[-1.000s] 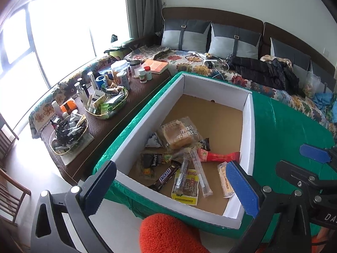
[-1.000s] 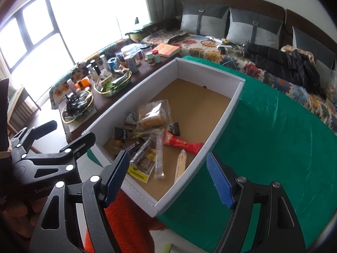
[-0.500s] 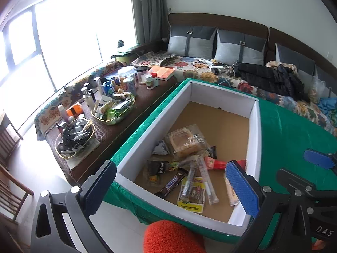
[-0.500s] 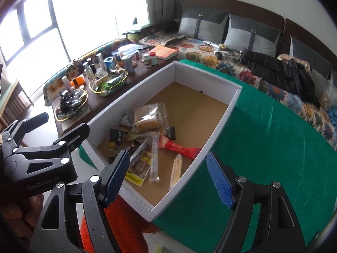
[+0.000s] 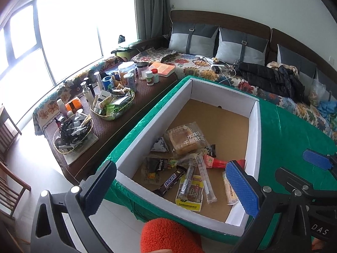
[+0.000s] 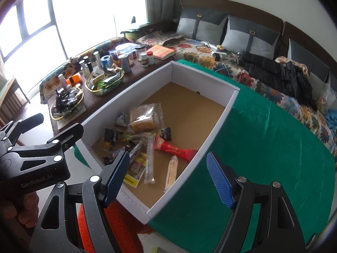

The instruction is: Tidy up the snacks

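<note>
Both grippers hover over the near end of the white cardboard box (image 5: 256, 130), which sits on a green tablecloth (image 6: 263, 147). Left gripper (image 5: 170, 189) has its jaws spread wide, nothing between the pads, no contact with anything. Right gripper (image 6: 168, 177) is the same: jaws apart, empty, above the box's near right corner. All snacks lie loose on the brown box floor, bunched toward the near half; the far half of the floor is bare. Contents: a bagged toast loaf (image 5: 185, 139) furthest in, a small grey-white triangular pack (image 5: 159, 145) just to its left, a red sausage stick (image 5: 219, 162) pointing toward the right wall, a Snickers bar (image 5: 170, 182) near the front wall, a dark wrapper (image 5: 157, 165) beside it, a yellow-edged meat pack (image 5: 190, 191), a clear tube stick (image 5: 205, 179) lying across that pack's right edge, and a pale wafer bar (image 6: 171, 169) closest to the right wall. Several wrappers overlap in the middle, so exact stacking there is hard to tell. A brown side table (image 5: 145, 97) left of the box carries 2 wire baskets, bottles and jars.
</note>
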The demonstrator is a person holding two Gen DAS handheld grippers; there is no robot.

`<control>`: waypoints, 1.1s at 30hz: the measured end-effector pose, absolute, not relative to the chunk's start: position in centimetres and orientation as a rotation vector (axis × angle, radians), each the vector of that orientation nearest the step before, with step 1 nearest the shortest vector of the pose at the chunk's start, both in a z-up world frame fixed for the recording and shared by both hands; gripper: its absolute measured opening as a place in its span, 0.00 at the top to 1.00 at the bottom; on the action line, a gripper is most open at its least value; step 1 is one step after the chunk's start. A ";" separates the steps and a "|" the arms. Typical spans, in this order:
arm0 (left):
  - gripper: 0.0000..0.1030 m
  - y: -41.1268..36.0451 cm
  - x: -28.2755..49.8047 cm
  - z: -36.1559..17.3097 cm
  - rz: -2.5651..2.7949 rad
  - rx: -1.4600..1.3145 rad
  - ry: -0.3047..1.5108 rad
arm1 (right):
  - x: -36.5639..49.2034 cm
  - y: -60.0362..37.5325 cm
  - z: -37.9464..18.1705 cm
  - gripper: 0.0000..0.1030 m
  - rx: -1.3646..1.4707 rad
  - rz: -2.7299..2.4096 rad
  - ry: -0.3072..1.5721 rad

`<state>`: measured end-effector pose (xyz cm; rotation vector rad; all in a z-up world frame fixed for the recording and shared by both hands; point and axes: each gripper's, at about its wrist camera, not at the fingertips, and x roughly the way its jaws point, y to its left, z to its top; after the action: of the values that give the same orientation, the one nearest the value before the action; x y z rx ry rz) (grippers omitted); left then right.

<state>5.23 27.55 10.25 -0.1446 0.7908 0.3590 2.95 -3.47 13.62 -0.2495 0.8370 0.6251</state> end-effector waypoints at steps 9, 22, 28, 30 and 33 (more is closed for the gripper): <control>0.00 27.4 5.2 10.5 0.338 -0.156 0.780 | 3.0 -3.6 13.6 0.24 -0.247 0.624 0.834; 0.00 27.5 5.1 10.8 0.336 -0.148 0.767 | 3.1 -3.5 13.5 0.24 -0.254 0.629 0.839; 0.00 27.7 5.3 10.6 0.326 -0.143 0.773 | 3.2 -3.2 13.5 0.24 -0.257 0.629 0.843; 0.00 27.7 5.5 10.5 0.321 -0.136 0.776 | 3.2 -3.2 13.5 0.24 -0.257 0.629 0.843; 0.00 27.7 5.8 10.2 0.316 -0.129 0.781 | 3.3 -3.2 13.4 0.24 -0.256 0.629 0.845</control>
<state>5.79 27.74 10.17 -0.1291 0.7809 0.3155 3.27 -3.16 13.38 -0.2560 0.8446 0.6288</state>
